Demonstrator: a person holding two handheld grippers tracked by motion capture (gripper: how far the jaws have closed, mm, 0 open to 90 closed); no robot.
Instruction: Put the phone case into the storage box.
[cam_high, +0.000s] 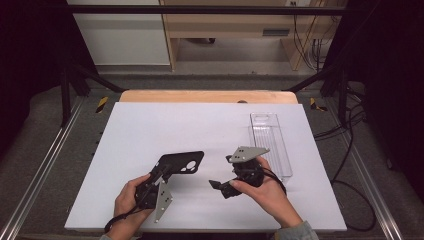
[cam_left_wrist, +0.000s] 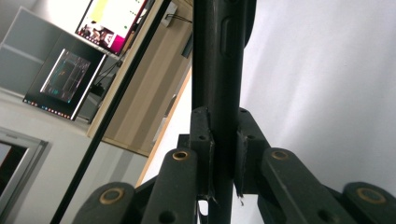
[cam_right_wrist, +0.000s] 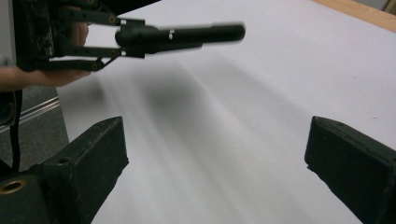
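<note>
The left gripper (cam_high: 159, 176) is nearest to the person, and its jaws are closed tight on the edge of a black phone case (cam_high: 181, 163), which it holds up above the table (cam_high: 150, 125), near the front and left of the middle. In the left gripper view the pads (cam_left_wrist: 201, 149) press only a narrow strip of the case (cam_left_wrist: 219, 70), so I think the case could swing or slip out if the hand turns quickly; its material looks thin, smooth and a bit flexible, with a cut-out for the camera at one end. The right gripper (cam_high: 216, 186) is just beside it, with jaws standing wide and nothing between them, pointing toward the case (cam_right_wrist: 180, 35). If it closes too early or on the rounded rim, it may push the case away instead of taking it. The table cover is white, matte and flat. Farther back at the right lies a clear plastic tray (cam_high: 270, 142), long, rigid and glossy, which is easy to knock.
</note>
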